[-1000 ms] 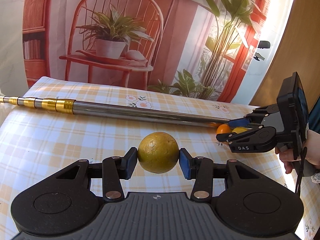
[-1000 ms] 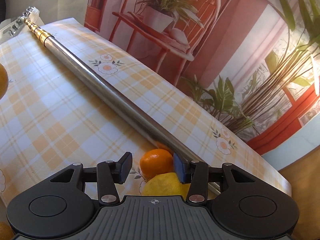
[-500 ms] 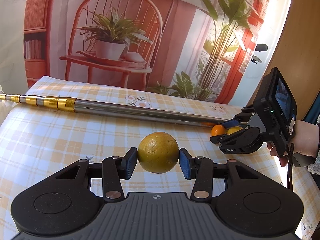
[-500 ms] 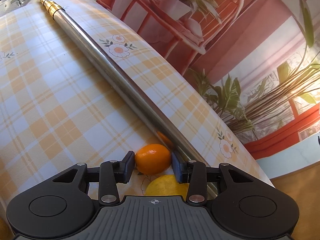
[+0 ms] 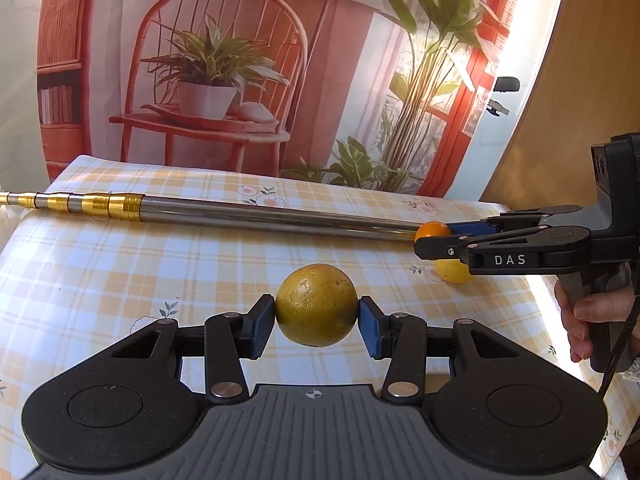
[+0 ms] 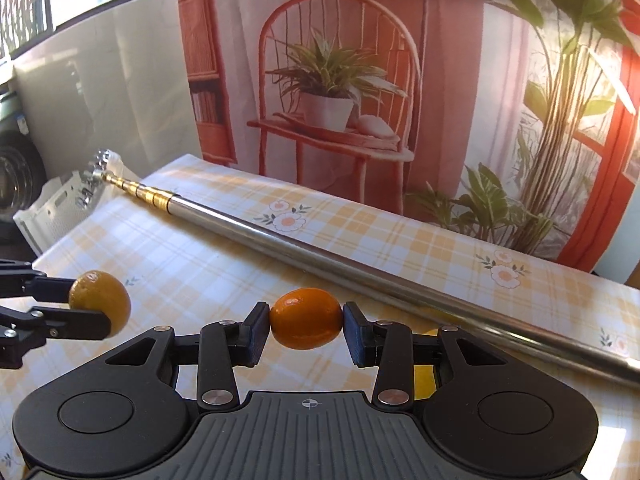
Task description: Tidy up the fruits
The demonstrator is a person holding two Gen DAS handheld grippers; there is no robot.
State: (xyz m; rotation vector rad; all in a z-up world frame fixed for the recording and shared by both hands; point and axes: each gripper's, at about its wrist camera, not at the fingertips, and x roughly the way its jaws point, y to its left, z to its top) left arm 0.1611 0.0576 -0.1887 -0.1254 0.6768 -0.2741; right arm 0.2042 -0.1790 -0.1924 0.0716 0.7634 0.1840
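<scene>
Two fruits now airborne: right gripper (image 6: 306,330) jaws, astride it on the tabletop (image 6: 200,264) a second ago, have lifted the small orange (image 6: 306,319); left gripper (image 5: 317,322) jaws clamp the yellow-green fruit (image 5: 316,305); lemon (image 5: 450,270) remains.

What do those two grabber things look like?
Both are black plastic. The left gripper has two jointed fingers with blue pads, silver rivets and a ribbed grey base. The right gripper looks the same; its side reads "DAS" in white, with a pistol handle and a black cable.
</scene>
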